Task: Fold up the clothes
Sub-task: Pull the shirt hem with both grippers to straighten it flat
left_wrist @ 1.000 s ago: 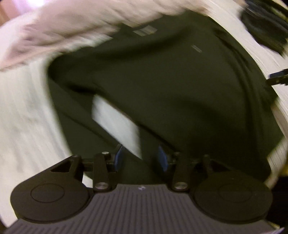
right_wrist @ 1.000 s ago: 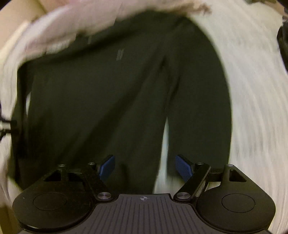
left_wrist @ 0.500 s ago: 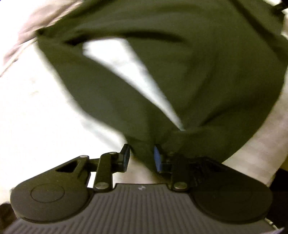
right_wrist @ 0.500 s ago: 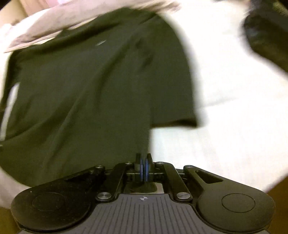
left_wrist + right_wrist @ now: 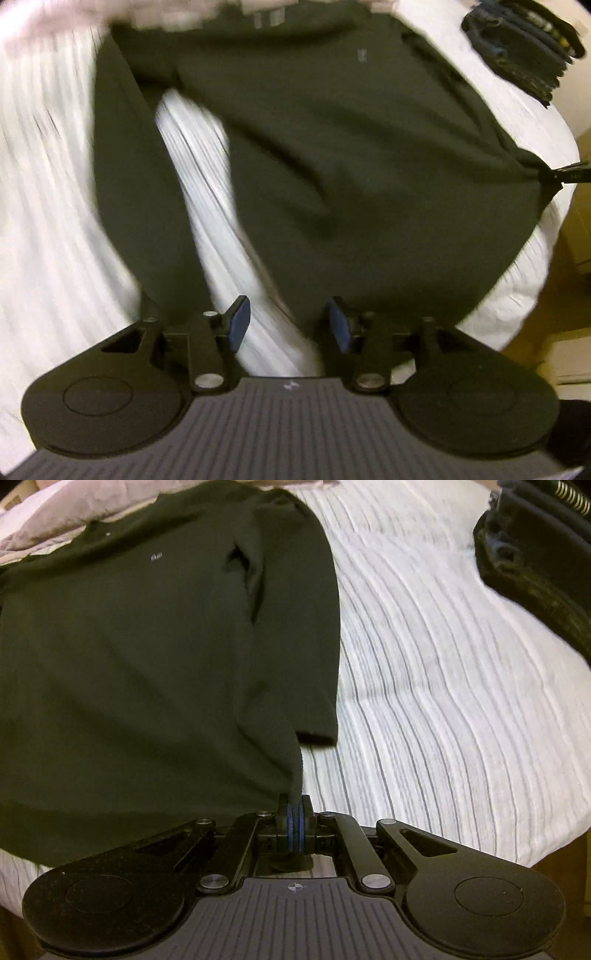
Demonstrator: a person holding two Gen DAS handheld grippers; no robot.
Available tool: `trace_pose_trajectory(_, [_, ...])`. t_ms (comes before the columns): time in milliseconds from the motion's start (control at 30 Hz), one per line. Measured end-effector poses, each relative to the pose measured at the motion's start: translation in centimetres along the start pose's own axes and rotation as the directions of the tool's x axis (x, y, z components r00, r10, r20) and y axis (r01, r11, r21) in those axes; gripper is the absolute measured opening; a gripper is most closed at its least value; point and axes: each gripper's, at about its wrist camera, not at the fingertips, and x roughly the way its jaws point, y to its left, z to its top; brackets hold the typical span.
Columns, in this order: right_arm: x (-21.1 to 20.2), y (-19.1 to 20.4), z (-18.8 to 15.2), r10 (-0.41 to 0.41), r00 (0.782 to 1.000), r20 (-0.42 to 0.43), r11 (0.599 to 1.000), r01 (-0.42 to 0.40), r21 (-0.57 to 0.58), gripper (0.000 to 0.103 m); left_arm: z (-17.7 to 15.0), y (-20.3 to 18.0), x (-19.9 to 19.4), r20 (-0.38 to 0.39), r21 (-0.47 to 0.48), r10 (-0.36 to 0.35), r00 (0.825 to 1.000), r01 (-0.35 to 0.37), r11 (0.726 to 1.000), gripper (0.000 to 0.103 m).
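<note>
A dark green long-sleeved top point(image 5: 351, 155) lies spread front-up on a bed covered with a white striped sheet point(image 5: 48, 221), its neck toward the far edge where a pale pink blanket point(image 5: 55, 513) is bunched. Seen from the left wrist, one sleeve runs down the left side of the body of the top, with a wedge of bare sheet showing between sleeve and body. The left gripper point(image 5: 288, 325) hangs low over the near end of that wedge with its jaws spread wide — the blue pads point(image 5: 238, 325) have nothing between them, and the hem of the top sits just beyond the right-hand pad. This view is smeared by motion blur, so finer creases cannot be made out. At the far right of it, the tip of the other tool meets the lower corner of the cloth. From the right wrist, the right gripper point(image 5: 295, 819) has its jaws pressed together on that bottom corner — the fabric is drawn into a taut peak running down to the pads. The other sleeve lies folded along the body, its cuff resting on the sheet just beside the pinched corner. A black bag point(image 5: 535, 554) sits well apart on the sheet at the far right.
</note>
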Motion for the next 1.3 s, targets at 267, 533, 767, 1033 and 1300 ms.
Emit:
trace_pose_trajectory(267, [-2.6, -1.2, 1.1, 0.04, 0.996, -0.084, 0.983, -0.054, -0.176, 0.0, -1.3, -0.8, 1.2, -0.08, -0.104, -0.076, 0.994, 0.067, 0.992, 0.003])
trace_pose_trajectory(533, [-2.5, -1.3, -1.2, -0.006, 0.979, -0.206, 0.971, -0.043, -0.234, 0.001, -3.4, -2.3, 0.3, -0.181, -0.067, -0.12, 0.976, 0.109, 0.992, 0.002])
trace_pose_trajectory(767, [-1.0, -0.3, -2.7, -0.032, 0.975, -0.222, 0.982, -0.011, -0.189, 0.001, -5.5, -3.3, 0.3, -0.254, -0.042, -0.14, 0.957, 0.134, 0.99, 0.002])
trace_pose_trajectory(1033, [-3.4, -1.9, -1.5, -0.107, 0.988, -0.109, 0.994, 0.102, -0.044, 0.066, -4.4, -1.1, -2.3, -0.231, 0.064, -0.029, 0.972, 0.045, 0.997, 0.009])
trace_pose_trajectory(1300, [0.4, -4.8, 2.9, 0.069, 0.998, -0.012, 0.996, -0.068, 0.054, 0.066, 3.3, -0.2, -4.9, -0.075, 0.185, 0.088, 0.993, -0.073, 0.98, 0.022])
